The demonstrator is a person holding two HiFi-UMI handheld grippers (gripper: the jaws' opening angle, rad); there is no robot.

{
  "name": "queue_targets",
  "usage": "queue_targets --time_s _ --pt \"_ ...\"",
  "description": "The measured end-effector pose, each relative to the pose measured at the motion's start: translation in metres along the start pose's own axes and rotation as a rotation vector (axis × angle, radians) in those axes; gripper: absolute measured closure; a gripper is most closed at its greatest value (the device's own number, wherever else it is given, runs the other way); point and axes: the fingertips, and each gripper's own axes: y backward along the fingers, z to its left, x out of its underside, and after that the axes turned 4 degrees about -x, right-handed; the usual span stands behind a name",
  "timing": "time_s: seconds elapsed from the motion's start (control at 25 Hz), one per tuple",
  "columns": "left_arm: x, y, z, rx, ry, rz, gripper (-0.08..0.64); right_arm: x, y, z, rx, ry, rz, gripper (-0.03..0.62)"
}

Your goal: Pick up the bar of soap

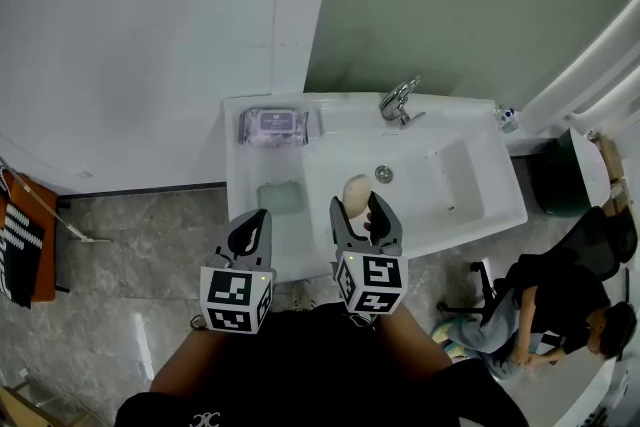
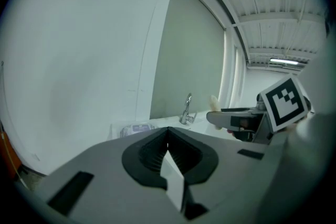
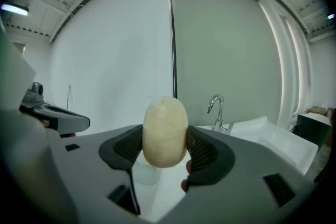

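Observation:
My right gripper (image 1: 358, 207) is shut on the cream, egg-shaped bar of soap (image 1: 356, 189) and holds it above the front of the white sink (image 1: 470, 215). In the right gripper view the soap (image 3: 165, 131) stands upright between the two ribbed black pads (image 3: 206, 150). To its left, my left gripper (image 1: 255, 221) hangs over the sink's front left edge, shut with nothing in it. In the left gripper view the jaws of that gripper (image 2: 167, 129) meet at a point, and the right gripper (image 2: 244, 118) shows beyond them with the soap's tip (image 2: 214, 102).
A pale green soap dish (image 1: 281, 198) and a pack of wipes (image 1: 273, 126) lie on the sink's left ledge. The chrome tap (image 1: 400, 101) stands at the back, the drain (image 1: 383, 174) in the basin. A dark bin (image 1: 560, 177) and a seated person (image 1: 560, 307) are at right.

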Motion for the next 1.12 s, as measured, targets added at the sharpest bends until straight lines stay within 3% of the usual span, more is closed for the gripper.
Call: queue_targets --time_s 0.24,0.76,1.12 --pt "-0.005 -0.004 0.004 -0.022 -0.015 -0.030 0.551 -0.006 -0.001 0.014 -0.038 0.066 -0.022 0.324" --pt "-0.009 0.004 0.004 -0.035 -0.011 -0.070 0.551 -0.010 0.003 0.033 -0.101 0.087 -0.049 0.324" --pt "-0.004 0.001 0.004 -0.037 0.006 -0.044 0.551 -0.005 0.001 0.037 -0.123 0.091 -0.041 0.324"
